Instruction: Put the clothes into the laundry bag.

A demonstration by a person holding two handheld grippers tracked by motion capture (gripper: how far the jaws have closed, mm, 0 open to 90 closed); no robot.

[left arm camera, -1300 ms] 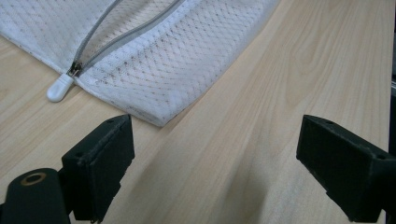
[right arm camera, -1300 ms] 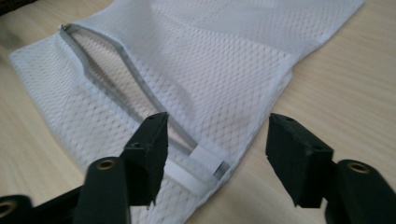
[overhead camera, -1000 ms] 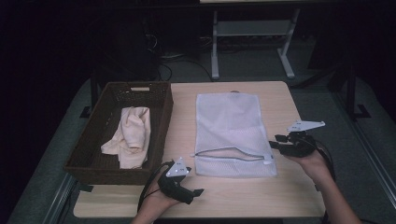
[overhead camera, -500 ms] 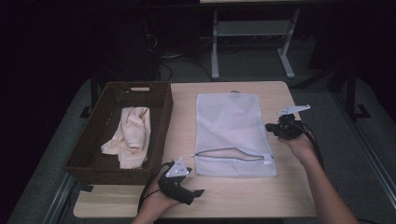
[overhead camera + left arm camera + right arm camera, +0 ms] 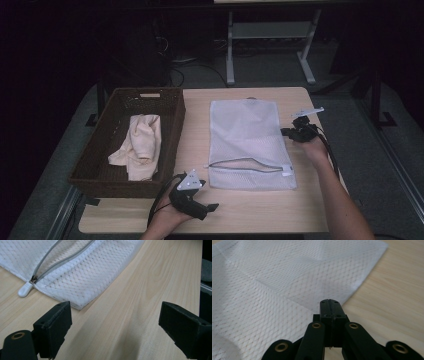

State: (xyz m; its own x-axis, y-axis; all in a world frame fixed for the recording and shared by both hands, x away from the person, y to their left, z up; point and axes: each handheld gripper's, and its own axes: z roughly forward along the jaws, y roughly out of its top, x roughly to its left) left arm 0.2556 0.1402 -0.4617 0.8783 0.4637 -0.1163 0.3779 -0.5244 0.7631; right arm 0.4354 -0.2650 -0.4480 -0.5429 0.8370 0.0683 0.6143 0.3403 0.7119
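1 mesh bag (image 5: 250,145), table centre, zipper part-open | 1 basket (image 5: 172,150) at 9 o'clock, 1 cloth (image 5: 137,145) inside | right gripper (image 5: 289,132) at bag's 3 o'clock edge, jaws just closing, pressed together, nothing seen between | left gripper (image 5: 212,206) at 7 o'clock, jaws wide, empty

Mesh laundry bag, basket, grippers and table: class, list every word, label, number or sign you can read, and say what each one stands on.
None can be read.
mesh bag: the small white tag at its zip end is too small to read.
wicker basket, towel, left gripper, right gripper and table: no print shows.
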